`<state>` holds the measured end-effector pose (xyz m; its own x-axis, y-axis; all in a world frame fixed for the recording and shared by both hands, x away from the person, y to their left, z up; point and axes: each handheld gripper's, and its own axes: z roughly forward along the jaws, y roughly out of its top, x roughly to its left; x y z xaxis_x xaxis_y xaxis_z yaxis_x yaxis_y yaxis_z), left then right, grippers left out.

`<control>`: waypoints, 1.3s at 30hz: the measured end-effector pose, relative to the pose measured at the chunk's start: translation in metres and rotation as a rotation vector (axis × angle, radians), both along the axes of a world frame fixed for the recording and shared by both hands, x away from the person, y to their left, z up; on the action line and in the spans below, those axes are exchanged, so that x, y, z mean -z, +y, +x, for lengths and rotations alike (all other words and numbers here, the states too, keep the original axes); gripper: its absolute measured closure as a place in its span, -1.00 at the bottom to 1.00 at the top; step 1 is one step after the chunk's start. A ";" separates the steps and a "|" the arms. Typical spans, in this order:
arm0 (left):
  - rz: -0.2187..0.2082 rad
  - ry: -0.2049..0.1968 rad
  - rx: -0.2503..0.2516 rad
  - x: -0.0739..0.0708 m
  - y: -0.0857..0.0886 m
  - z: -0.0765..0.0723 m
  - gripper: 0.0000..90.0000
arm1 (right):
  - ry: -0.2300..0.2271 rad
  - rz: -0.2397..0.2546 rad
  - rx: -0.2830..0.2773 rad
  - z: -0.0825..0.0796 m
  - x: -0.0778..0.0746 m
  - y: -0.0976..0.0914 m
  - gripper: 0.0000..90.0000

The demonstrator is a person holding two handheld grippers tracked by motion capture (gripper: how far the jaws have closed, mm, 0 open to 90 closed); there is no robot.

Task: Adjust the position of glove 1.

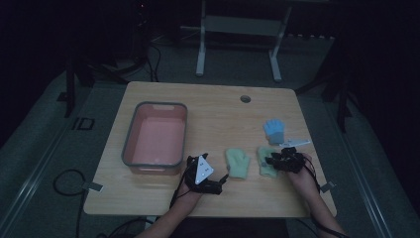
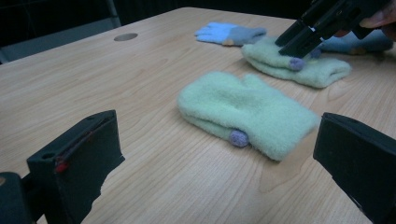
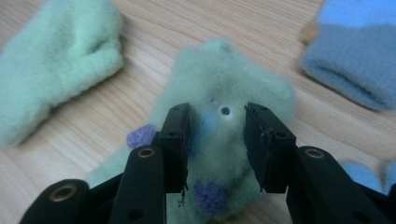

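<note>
- The thing being worked looks like the right-hand green mitten (image 3: 233, 140); it lies flat on the tabletop (image 1: 213, 106) toward the person's right, with a second green mitten (image 2: 245, 116) just beside it on the left and a blue glove (image 1: 274, 130) a bit farther back
- Right hand-held gripper (image 3: 217, 140) sits down on that mitten with its jaws straddling a ridge of fleece; there's a gap with fabric bunched in it, so I'd call it partly closed around the mitten; can't say it has a firm pinch
- Left hand-held gripper (image 2: 215, 172) is wide open, jaws well apart, aimed at the other green mitten and not touching it
- Handling guess: fleecy, soft, very light; it'll flop and fold when lifted, no risk of breaking; slipping isn't the worry, grabbing only the top layer is
- Where I'd grab: across the thick middle or the cuff edge so both layers come up; the little purple pompoms (image 3: 210, 196) look too small to trust
- Surface: pale wood-grain tabletop, smooth and flat, with a round cable hole (image 1: 245, 98) at the far side; a grey-rimmed pink bin (image 1: 156, 136) sits on the left, probably where things end up, just my guess
- Room is dark; grey carpet-ish floor, a white frame (image 1: 237, 44) behind the table, cables on the floor
</note>
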<state>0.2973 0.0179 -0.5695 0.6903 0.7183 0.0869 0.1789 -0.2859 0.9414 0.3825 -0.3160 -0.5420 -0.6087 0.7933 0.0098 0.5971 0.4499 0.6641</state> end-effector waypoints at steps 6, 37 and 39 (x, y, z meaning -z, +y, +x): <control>0.002 -0.002 0.001 0.000 0.000 0.000 -0.98 | -0.026 -0.042 0.016 -0.003 0.002 0.007 0.54; -0.008 0.000 -0.005 0.000 0.001 0.000 -0.98 | -0.160 0.022 0.007 -0.024 -0.088 0.046 0.91; -0.011 0.000 -0.004 0.000 0.001 0.000 -0.98 | -0.164 0.026 -0.001 -0.026 -0.092 0.052 0.91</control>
<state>0.2974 0.0192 -0.5695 0.6873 0.7221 0.0786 0.1804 -0.2745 0.9445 0.3563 -0.2635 -0.4498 -0.6043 0.7937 -0.0693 0.4793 0.4316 0.7642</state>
